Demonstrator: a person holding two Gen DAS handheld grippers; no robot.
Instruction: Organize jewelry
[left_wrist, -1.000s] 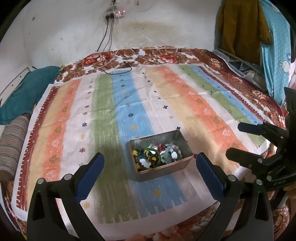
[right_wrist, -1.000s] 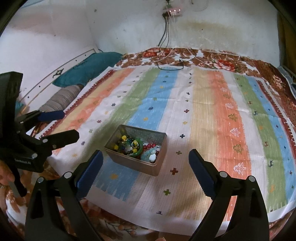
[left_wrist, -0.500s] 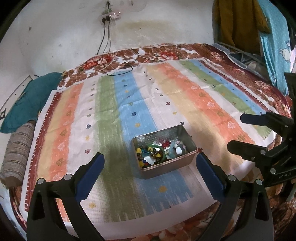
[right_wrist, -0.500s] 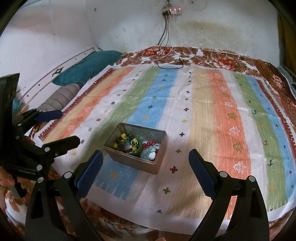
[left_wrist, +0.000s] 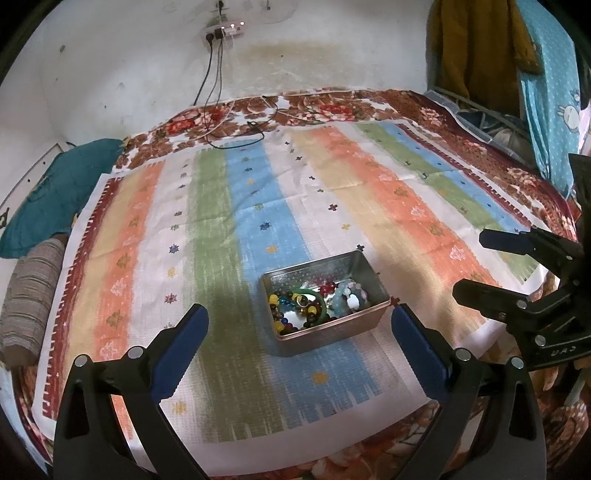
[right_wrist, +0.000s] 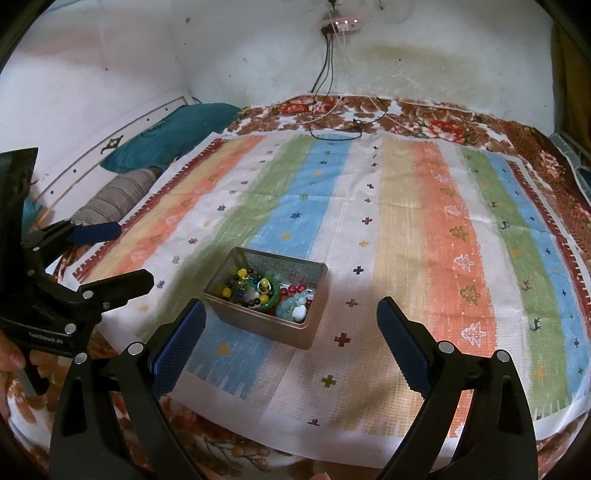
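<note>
Metal tin (left_wrist: 325, 325) of bead jewelry (left_wrist: 317, 301) is sitting on the striped cloth (left_wrist: 369, 206), near edge — long axis running left-right, skewed. Left gripper (left_wrist: 299, 345) and right gripper (right_wrist: 291, 336) are hovering, both spread wide, gripping nothing.

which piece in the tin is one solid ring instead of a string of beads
The green bangle, lying near the middle of the metal tin: a smooth unbroken hoop. The multicoloured beads on one side and the pale blue bead bracelet on the other are strung.
</note>
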